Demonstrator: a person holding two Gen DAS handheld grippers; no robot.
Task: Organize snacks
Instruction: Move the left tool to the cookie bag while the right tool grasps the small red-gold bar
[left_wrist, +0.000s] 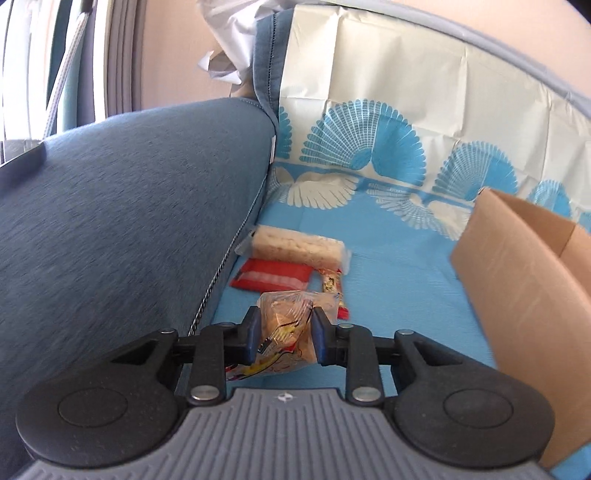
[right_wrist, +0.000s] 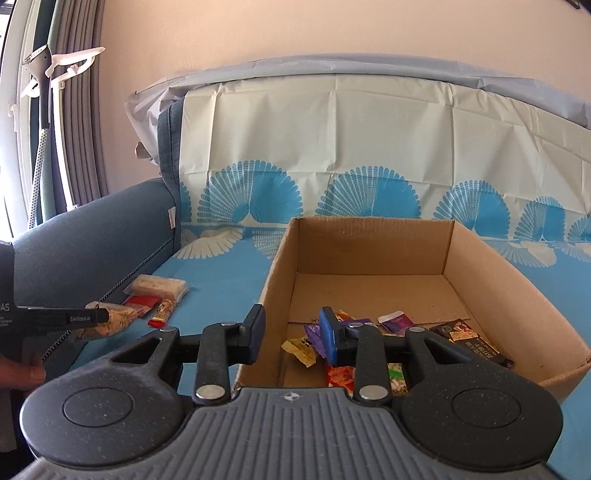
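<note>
My left gripper (left_wrist: 284, 319) is shut on a clear snack bag (left_wrist: 286, 325) with yellow and red print, low over the blue sheet. Behind it lie a pale cracker pack (left_wrist: 299, 248), a red pack (left_wrist: 271, 278) and a small bar (left_wrist: 332, 286). The right wrist view shows the same bag (right_wrist: 118, 319) at the left gripper's tip (right_wrist: 99, 318), and the cardboard box (right_wrist: 277, 280) holding several snack packs (right_wrist: 461, 334). My right gripper (right_wrist: 291, 326) hangs open over the box's front left corner with nothing between its fingers.
A blue sofa armrest (left_wrist: 129, 221) rises close on the left. The box wall (left_wrist: 517, 280) stands to the right of the left gripper. A patterned sheet (right_wrist: 221, 291) covers the seat and backrest. A hand (right_wrist: 22, 373) shows at the left edge.
</note>
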